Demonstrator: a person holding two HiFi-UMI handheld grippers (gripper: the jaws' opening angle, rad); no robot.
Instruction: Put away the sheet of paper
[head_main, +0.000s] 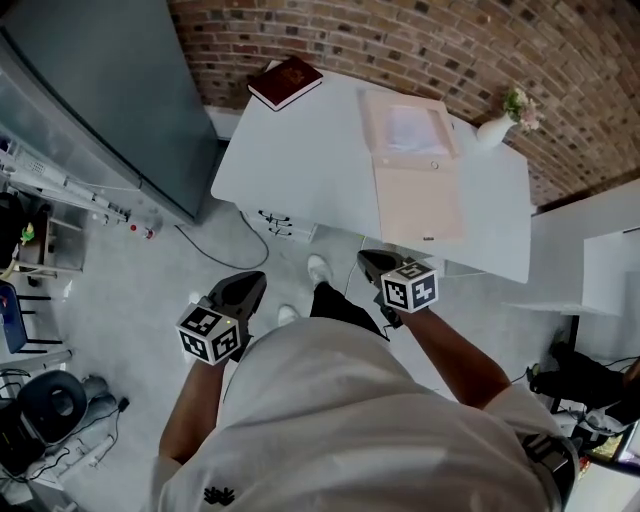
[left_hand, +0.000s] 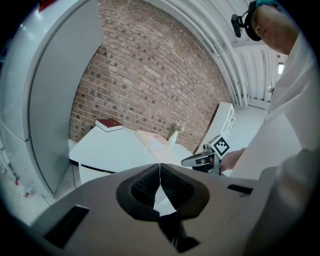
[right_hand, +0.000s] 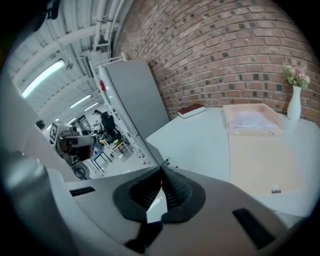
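Note:
A white sheet of paper (head_main: 412, 128) lies in the far half of an open beige document case (head_main: 418, 205) on the white table (head_main: 300, 160). The right gripper view shows the paper (right_hand: 250, 119) in the case's tray, with the flat lid (right_hand: 260, 160) spread toward me. Both grippers hang in front of my body, short of the table's near edge. My left gripper (head_main: 245, 285) is shut and holds nothing, its tips meeting (left_hand: 160, 167). Just below the case's near end, my right gripper (head_main: 375, 262) is shut too, and nothing is between its jaws (right_hand: 161, 172).
A dark red book (head_main: 285, 81) sits on the table's far left corner, and a white vase with flowers (head_main: 500, 125) stands at the far right by the brick wall. A tall grey cabinet (head_main: 110, 90) stands left of the table. A cable (head_main: 225, 255) runs over the floor.

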